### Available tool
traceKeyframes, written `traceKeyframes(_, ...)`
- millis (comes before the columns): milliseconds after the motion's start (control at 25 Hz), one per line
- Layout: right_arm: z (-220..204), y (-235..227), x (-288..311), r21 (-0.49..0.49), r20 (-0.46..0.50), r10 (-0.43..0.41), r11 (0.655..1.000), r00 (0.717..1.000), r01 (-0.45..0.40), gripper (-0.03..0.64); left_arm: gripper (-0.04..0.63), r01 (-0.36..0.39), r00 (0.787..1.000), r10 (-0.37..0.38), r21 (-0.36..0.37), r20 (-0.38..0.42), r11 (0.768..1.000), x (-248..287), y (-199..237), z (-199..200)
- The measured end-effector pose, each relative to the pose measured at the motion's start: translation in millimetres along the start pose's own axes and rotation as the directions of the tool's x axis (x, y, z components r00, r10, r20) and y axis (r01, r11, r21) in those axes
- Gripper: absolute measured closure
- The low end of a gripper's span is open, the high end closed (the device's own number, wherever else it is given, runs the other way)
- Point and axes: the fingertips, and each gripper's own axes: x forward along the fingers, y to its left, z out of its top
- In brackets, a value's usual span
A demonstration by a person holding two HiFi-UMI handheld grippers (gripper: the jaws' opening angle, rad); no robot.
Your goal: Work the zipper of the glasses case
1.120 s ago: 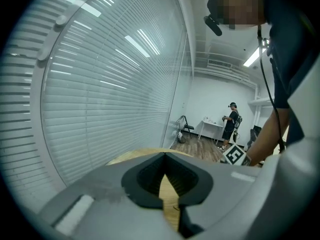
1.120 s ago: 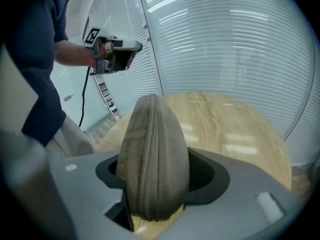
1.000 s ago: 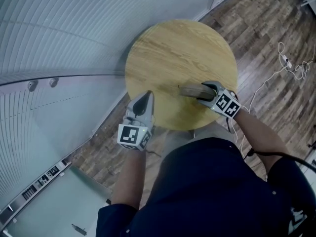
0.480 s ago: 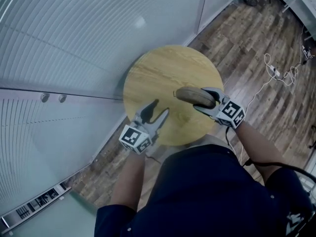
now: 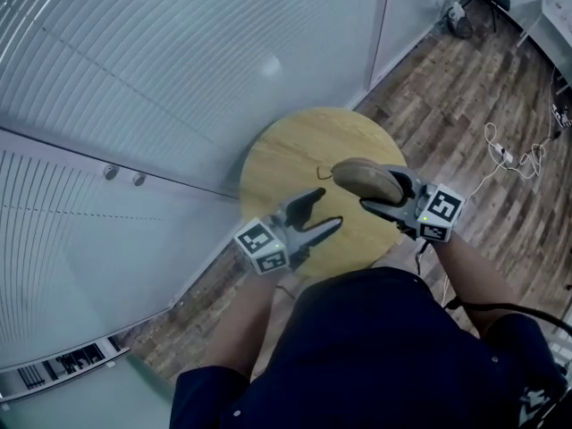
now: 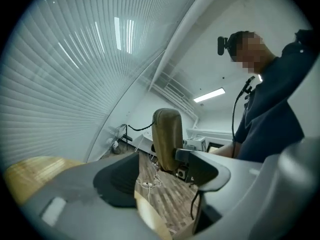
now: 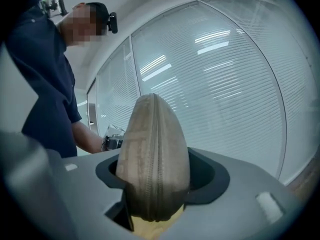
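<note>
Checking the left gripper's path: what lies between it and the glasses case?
Nothing: the head view shows only bare table between the glasses case and the left gripper, whose empty jaws have just been opening.

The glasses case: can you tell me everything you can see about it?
The glasses case is a tan, fabric-looking pouch, rounded like an egg. A zipper runs along its edge and looks shut where it shows. The right gripper clamps one end between its jaws, holding the case in the air over the round wooden table. Nothing else touches it.
</note>
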Motion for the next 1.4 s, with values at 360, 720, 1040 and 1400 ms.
traceKeyframes(360,3.6,29.9,15.7,0.012,0.032,0.127,0.992,0.991,-0.127,0.318,0.241,0.092,0.993,-0.093,0.008,0.074,0.996,21.0,-17.9,35.4)
traceKeyframes(720,24.3,48.7,37.6,0.075,0.137,0.225,0.969,0.965,-0.237,0.318,0.239,0.122,0.984,-0.131,0.085,0.12,0.989,32.5,-33.6,73.8)
traceKeyframes(1040,47.2,68.3,44.3,0.109,0.24,0.308,0.934,0.921,-0.341,0.318,0.244,0.125,0.982,-0.139,0.107,0.13,0.986,35.5,-47.7,81.6)
traceKeyframes(1400,48.5,76.5,45.8,0.134,0.259,0.34,0.914,0.904,-0.383,0.314,0.278,0.107,0.993,-0.115,0.169,0.038,0.98,49.0,-52.6,86.4)
